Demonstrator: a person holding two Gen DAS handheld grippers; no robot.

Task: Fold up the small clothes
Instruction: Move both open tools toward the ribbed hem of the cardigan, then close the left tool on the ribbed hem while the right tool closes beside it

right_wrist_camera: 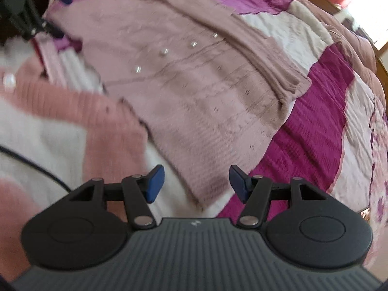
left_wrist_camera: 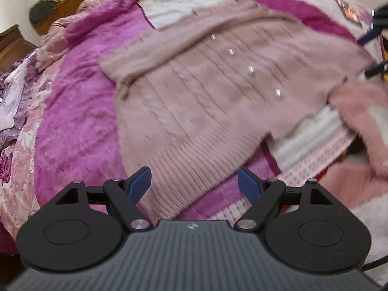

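left gripper (left_wrist_camera: 194,184): spread wide, nothing held, above cardigan hem
right gripper (right_wrist_camera: 197,183): spread wide, nothing held, above hem corner
cardigan (left_wrist_camera: 206,92): laid flat on bed (left_wrist_camera: 80,121), buttons (left_wrist_camera: 251,70) up
pink sweater (right_wrist_camera: 101,121): beside cardigan

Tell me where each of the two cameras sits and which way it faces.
Left wrist: sits on the left gripper, looking forward over the dusty pink cardigan on the bed; its own open blue fingers show, and the right gripper at the right edge.
Right wrist: sits on the right gripper, facing the same cardigan from the opposite side; its own open fingers show.
Shared: cardigan, its pearl buttons, magenta patchwork blanket, salmon pink sweater.
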